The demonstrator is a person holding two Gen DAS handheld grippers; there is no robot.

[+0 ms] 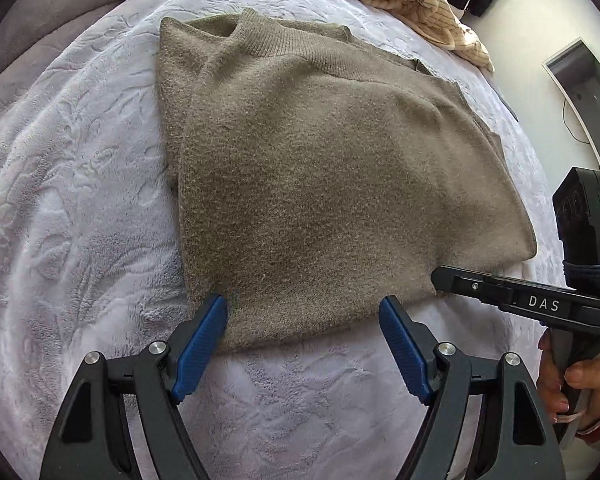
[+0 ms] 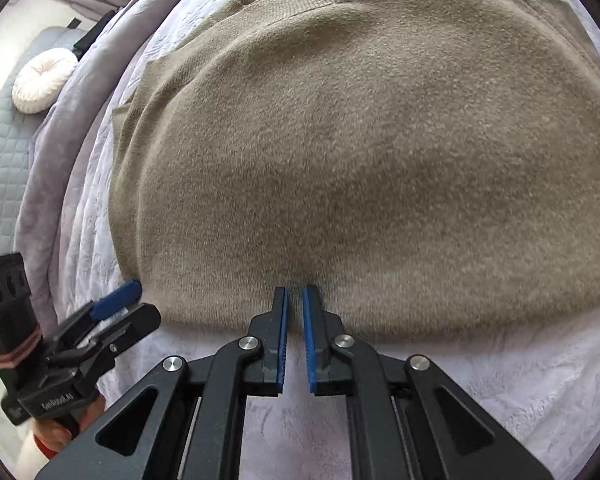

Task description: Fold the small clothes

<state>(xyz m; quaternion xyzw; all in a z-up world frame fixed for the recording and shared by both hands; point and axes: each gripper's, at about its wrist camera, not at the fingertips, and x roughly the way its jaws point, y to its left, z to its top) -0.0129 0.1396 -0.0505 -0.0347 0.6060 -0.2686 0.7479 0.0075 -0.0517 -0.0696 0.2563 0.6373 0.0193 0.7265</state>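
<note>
An olive-brown knit sweater [image 1: 320, 184] lies folded on a pale lilac plush blanket [image 1: 68, 208]; its ribbed neck points away. My left gripper [image 1: 304, 304] is open, its blue pads straddling the sweater's near left hem without gripping it. My right gripper [image 2: 295, 294] is nearly closed, its blue pads pinching the sweater's [image 2: 360, 152] near hem between them. The right gripper also shows in the left wrist view [image 1: 440, 276] at the sweater's near right corner. The left gripper shows in the right wrist view [image 2: 120, 296] at the sweater's left corner.
A heap of striped cream clothes [image 1: 428, 12] lies at the far edge of the bed. A white shelf [image 1: 588, 96] stands on the wall to the right. A round white cushion [image 2: 44, 80] rests on a grey quilted surface beside the bed.
</note>
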